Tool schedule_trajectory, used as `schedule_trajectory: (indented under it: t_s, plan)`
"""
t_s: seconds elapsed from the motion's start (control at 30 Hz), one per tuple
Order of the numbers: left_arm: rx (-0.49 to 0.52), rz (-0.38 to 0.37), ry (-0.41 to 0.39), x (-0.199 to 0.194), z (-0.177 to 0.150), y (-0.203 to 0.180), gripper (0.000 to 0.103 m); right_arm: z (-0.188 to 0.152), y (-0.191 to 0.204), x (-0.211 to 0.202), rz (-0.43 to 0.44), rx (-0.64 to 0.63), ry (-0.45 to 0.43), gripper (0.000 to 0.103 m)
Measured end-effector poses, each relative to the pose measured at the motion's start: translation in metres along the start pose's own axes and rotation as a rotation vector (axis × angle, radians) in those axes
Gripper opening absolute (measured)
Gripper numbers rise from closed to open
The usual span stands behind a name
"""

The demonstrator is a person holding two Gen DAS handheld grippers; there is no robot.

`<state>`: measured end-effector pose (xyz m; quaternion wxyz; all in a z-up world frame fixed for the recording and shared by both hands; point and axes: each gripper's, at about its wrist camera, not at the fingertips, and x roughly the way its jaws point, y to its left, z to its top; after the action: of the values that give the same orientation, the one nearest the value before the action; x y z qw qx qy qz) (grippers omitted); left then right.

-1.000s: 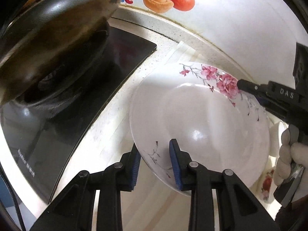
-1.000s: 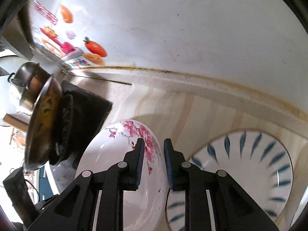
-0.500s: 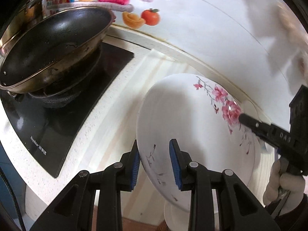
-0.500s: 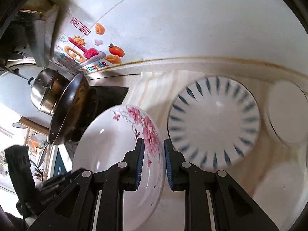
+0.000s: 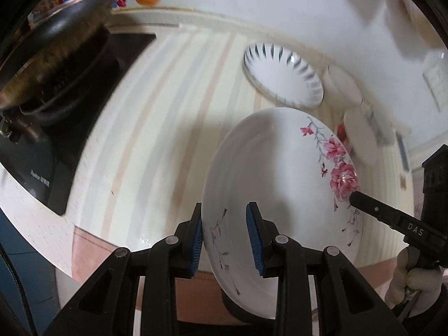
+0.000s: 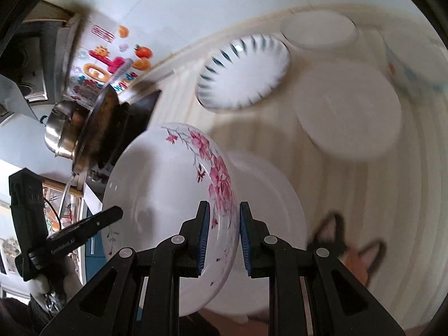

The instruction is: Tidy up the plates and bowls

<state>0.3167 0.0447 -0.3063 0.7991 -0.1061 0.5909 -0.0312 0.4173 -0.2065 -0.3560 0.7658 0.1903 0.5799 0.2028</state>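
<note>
A white plate with pink flowers [image 5: 268,173] [image 6: 162,184] is held tilted in the air over the counter. My left gripper [image 5: 225,240] is shut on its near rim. My right gripper [image 6: 222,239] is shut on the opposite, flowered rim. Below it, in the right wrist view, lies a plain white plate [image 6: 268,210]. A white plate with blue dashes [image 5: 282,74] [image 6: 243,70] lies on the counter farther back.
More white plates [image 6: 347,114] [image 6: 319,32] lie on the striped counter [image 5: 168,106] to the right. A wok [image 5: 56,42] sits on the black cooktop [image 5: 36,162] at left, with a steel pot [image 6: 63,133] behind. A wall with stickers is at the back.
Both grippers have lifted the flowered plate higher and carried it right, away from the cooktop. The blue-dashed plate and the other white plates have come into view.
</note>
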Motion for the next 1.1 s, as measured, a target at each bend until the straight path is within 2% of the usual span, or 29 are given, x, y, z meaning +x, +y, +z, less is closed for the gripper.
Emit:
schedule_trajectory:
  t_s: [0.2, 0.3, 0.57, 0.87, 1.1]
  plan:
    - [0.028, 0.043, 0.075, 0.032, -0.014, -0.007, 0.027, -0.031, -0.025, 0.017, -0.030, 0.049, 0.048, 0.023]
    - [0.039, 0.059, 0.086, 0.039, -0.014, -0.010, 0.027, -0.038, -0.032, 0.020, -0.028, 0.059, 0.053, 0.023]
    - [0.082, 0.097, 0.104, 0.056, -0.007, -0.024, 0.027, -0.035, -0.043, 0.020, -0.039, 0.070, 0.049, 0.023]
    - [0.112, 0.132, 0.130, 0.073, -0.003, -0.032, 0.027, -0.021, -0.038, 0.017, -0.081, 0.058, 0.033, 0.023]
    - [0.113, 0.134, 0.141, 0.078, 0.000, -0.035, 0.028, -0.018, -0.039, 0.014, -0.089, 0.093, 0.030, 0.023]
